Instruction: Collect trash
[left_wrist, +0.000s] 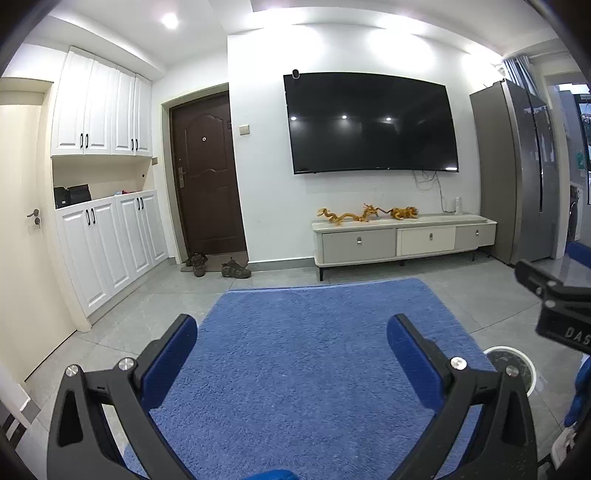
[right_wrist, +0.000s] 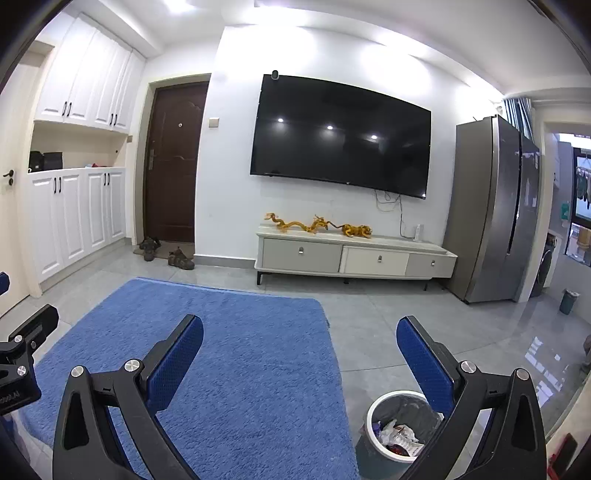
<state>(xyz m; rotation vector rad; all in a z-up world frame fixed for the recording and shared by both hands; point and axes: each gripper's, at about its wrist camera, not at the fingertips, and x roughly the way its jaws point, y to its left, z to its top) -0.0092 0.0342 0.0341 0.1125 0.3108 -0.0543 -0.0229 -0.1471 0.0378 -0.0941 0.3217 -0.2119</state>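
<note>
My right gripper (right_wrist: 300, 332) and left gripper (left_wrist: 291, 332) both gape wide, holding nothing. The trash bin (right_wrist: 397, 428) stands upright, mouth up, beside my right gripper's right finger, crumpled wrappers (right_wrist: 400, 435) inside, by the blue rug (right_wrist: 221, 332).

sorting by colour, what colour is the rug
Blue, a plain shaggy rug; the right wrist view shows it best.

A plain blue rug (right_wrist: 207, 354) lay on grey floor tiles (right_wrist: 388, 332); the door (left_wrist: 207, 177), upper left, was dark brown; the television (left_wrist: 369, 123) was black.
</note>
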